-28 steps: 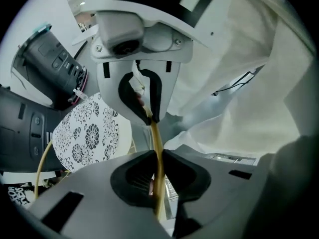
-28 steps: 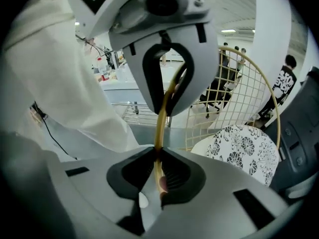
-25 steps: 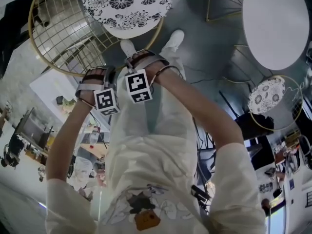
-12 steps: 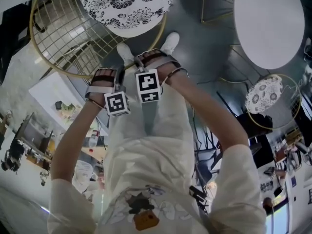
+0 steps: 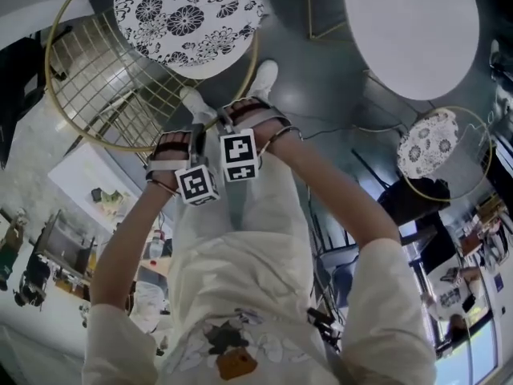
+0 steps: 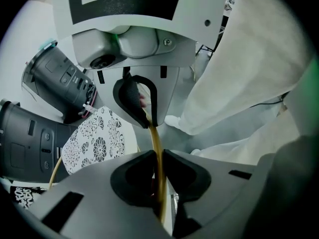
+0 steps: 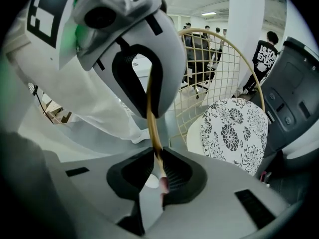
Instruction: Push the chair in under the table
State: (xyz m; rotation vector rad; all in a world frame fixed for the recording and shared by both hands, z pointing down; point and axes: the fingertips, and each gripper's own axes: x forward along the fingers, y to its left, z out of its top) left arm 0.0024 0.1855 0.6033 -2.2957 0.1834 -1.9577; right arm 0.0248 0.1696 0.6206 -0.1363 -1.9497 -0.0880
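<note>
Along the near edge of the chair's wire back, I have both grippers clamped on the thin gold rim. My left gripper has its jaws nearly together, pinching the wire. The right gripper, just beside it, grips the same way. The flower-cushioned chair stands left of the round white table, apart from it, not under its edge.

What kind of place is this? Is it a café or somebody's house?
Probably a café-style lounge or showroom, not a house. There is a round white table, a gold wire chair with a flowery seat, a second chair like it, and people standing in a bright hall.
</note>
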